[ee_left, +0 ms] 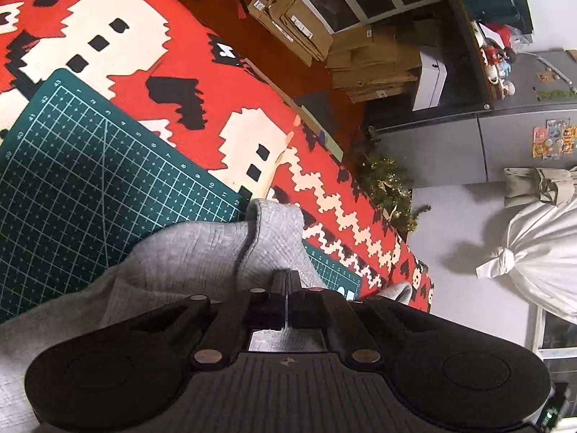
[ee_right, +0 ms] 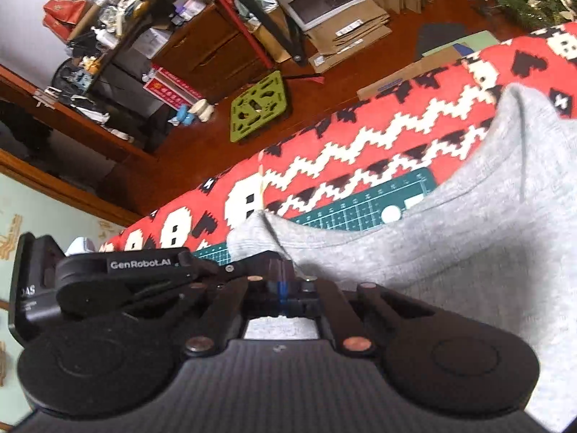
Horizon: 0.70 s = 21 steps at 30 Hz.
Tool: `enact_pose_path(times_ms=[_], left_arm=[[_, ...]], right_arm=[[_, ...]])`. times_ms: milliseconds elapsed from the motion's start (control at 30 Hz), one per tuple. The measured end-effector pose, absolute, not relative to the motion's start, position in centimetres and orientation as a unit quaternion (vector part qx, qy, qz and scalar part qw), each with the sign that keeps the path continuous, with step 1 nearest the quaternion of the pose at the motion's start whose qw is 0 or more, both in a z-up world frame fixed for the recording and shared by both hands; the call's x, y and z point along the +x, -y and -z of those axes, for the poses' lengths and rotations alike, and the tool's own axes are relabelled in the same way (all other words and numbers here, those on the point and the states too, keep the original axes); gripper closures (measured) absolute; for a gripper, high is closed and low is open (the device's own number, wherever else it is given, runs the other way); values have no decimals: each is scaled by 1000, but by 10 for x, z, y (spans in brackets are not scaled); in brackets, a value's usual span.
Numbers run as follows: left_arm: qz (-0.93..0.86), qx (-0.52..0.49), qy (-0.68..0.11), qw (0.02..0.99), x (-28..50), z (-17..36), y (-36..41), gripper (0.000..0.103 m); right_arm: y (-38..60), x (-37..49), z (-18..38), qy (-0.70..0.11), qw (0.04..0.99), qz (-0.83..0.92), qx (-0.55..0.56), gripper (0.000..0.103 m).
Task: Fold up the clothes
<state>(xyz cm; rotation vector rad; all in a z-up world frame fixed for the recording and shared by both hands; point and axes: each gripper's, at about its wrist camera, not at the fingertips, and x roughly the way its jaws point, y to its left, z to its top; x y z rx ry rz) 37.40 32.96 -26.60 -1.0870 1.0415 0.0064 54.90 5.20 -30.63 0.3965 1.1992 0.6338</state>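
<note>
Hand-held grippers, left (ee_left: 287,275) and right (ee_right: 283,265), are each pinched on an edge of the grey garment (ee_right: 468,252), raised over the green cutting mat (ee_left: 90,166) at 10 o'clock. Equal tension should be held so the fold lands square.

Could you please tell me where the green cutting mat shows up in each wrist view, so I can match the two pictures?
Left wrist: the green cutting mat fills the left middle, running under the grey garment.
Right wrist: a narrow strip of it at centre right, above the garment's edge.
Shared landmark: the red patterned cloth beneath the mat.
</note>
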Motion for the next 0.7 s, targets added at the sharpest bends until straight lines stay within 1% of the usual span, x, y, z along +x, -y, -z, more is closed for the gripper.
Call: enact_pose_path(times_ms=[133,233,567,700], left_arm=[[-3,-489,-467,737,375,267,-330,102],[-4,-483,-461,745,375,267,-329,102],[-18,-411,-445,795,376,249,-322,103],[-29,-411,-445,795,377,252,-329,103]], right_arm=[[-61,548,322,-560,753,-295,178,103],[-62,547,320,-553,761,-293,170,103],[-56,549,318,-530,785,-274,165,103],[-53,546,313,-513,792,-280,175,102]])
